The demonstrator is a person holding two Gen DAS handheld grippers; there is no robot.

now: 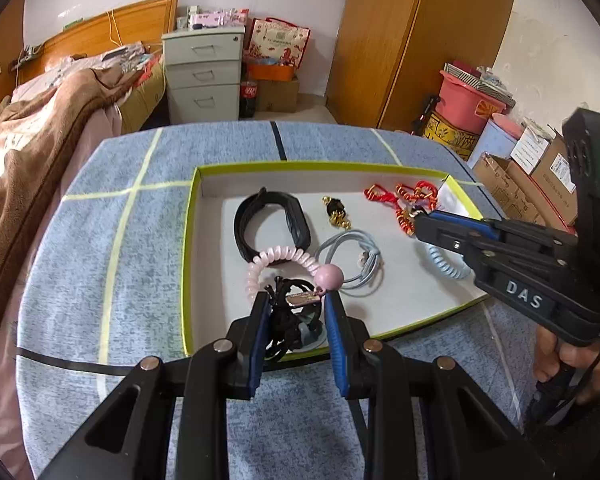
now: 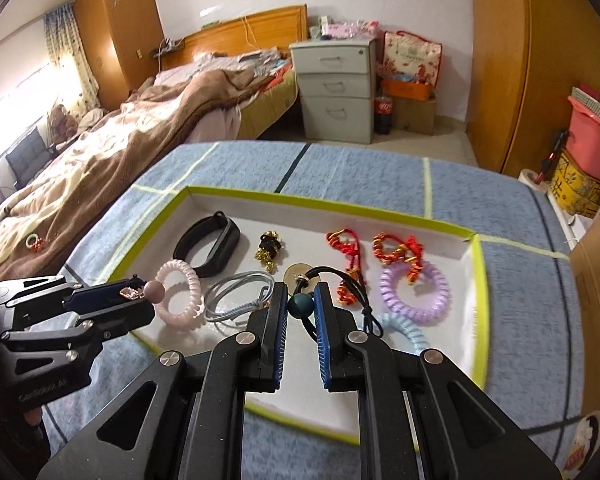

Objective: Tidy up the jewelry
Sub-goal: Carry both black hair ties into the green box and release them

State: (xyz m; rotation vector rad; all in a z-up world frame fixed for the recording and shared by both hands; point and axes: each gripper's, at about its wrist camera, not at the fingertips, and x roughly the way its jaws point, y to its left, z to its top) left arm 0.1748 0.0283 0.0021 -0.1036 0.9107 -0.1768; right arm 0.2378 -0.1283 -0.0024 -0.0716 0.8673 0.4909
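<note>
Over the shallow green-rimmed white cardboard tray (image 2: pixel 478 272), your right gripper (image 2: pixel 300 304) clamps a dark-teal-bead black cord tie (image 2: pixel 302 305); your left gripper (image 1: pixel 296 300) grips a pink-bead black tie (image 1: pixel 329 277). Next, find each a clear spot.

A shallow tray (image 2: pixel 476 280) is set on a cloth-covered table (image 2: pixel 520 220). In it, a watch band (image 2: pixel 208 250) is placed far left, a bell charm (image 2: pixel 270 252) beside it, and knotted cord bracelets (image 2: pixel 396 252) at the right. Coiled hair ties (image 2: pixel 414 292) are laid nearer.
</note>
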